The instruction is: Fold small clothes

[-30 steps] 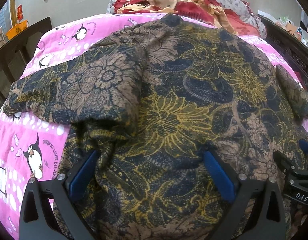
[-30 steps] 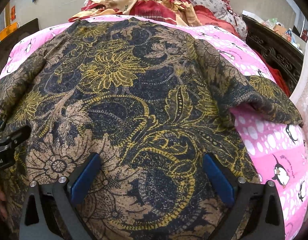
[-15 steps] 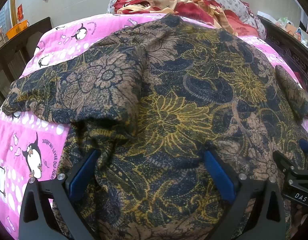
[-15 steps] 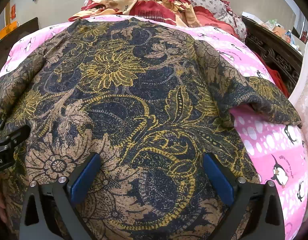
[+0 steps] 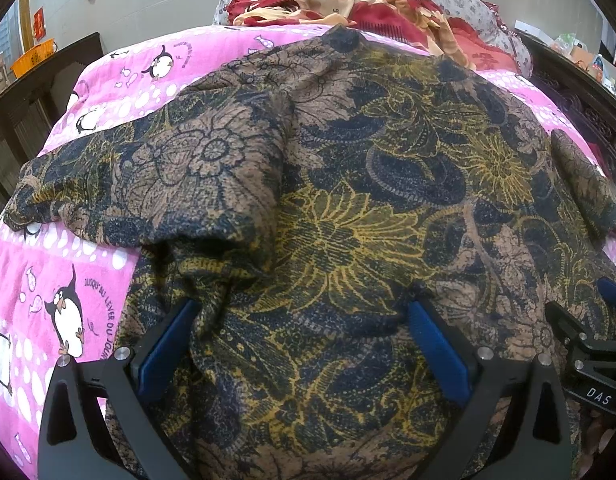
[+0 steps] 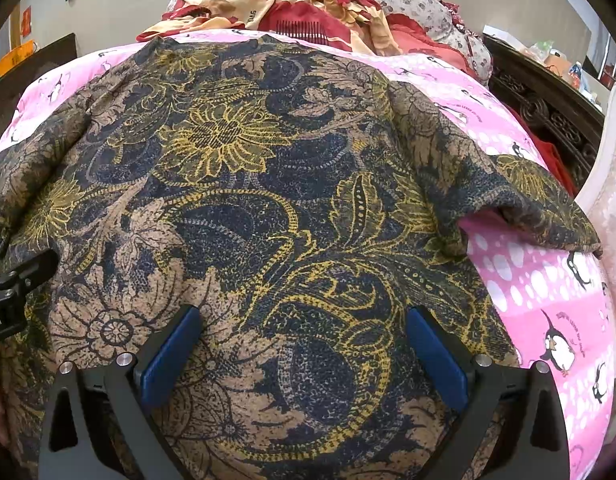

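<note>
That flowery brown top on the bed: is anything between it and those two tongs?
Nothing visible. The floral top lies spread on the pink penguin blanket, and both the left tongs and the right tongs stand open right over its near hem, fabric filling the gap between their blue pads.

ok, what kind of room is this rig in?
Most likely a bedroom in a home. The floral garment lies on a bed with a pink penguin-print blanket, a heap of red and cream bedding at the far end, and a dark carved wooden bed frame along the side.
</note>
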The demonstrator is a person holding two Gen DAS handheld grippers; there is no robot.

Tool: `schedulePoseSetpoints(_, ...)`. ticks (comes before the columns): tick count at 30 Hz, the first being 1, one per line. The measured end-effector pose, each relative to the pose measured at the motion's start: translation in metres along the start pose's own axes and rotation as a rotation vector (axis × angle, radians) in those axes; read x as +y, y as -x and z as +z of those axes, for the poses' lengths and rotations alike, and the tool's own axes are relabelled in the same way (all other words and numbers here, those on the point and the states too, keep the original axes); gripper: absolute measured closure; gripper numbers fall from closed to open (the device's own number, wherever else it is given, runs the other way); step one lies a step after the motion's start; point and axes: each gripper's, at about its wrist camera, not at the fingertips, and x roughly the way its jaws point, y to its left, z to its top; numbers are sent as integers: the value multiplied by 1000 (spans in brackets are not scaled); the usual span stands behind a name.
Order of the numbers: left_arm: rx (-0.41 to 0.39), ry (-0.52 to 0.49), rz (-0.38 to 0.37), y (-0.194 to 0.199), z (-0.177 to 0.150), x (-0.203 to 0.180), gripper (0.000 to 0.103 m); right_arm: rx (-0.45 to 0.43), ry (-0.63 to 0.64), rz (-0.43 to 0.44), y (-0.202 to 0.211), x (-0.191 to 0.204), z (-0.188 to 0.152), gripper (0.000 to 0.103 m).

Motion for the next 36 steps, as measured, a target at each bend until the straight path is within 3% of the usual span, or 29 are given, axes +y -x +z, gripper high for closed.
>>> schedulePoseSetpoints(8, 5, 1, -6, 1, 2, 0, 0, -1, 0, 1, 0, -1, -1, 0)
schedulePoseSetpoints(13, 30, 113, -118, 27, 12, 34, 0, -2, 0, 0, 1, -1, -1, 0)
schedulePoseSetpoints(17, -47, 214, -157, 68, 36, 100, 0, -1, 1, -1, 0, -1, -2, 0)
schedulePoseSetpoints(19, -79, 256, -127, 80, 46, 139, 0, -2, -1, 1, 0, -1, -1, 0)
schedulePoseSetpoints(24, -83, 473, -119, 68, 59, 260, 0, -2, 1, -2, 0, 0, -1, 0)
schedulePoseSetpoints(26, -64, 547, -133, 54, 61, 295, 9, -4, -1, 0, 1, -1, -1, 0)
schedulePoseSetpoints(28, -8, 601, -144, 34, 63, 319, 30, -3, -1, 0, 0, 0, -1, 0)
schedulePoseSetpoints(29, 11, 624, -175, 24, 63, 326, 33, -3, 0, -1, 0, 0, -1, 0)
schedulePoseSetpoints(31, 57, 629, -216, 0, 67, 327, 34, -3, 0, -2, 1, 0, -1, 0)
schedulePoseSetpoints(36, 63, 586, -157, -19, 74, 314, 37, -3, -1, 0, -1, -1, 0, 0)
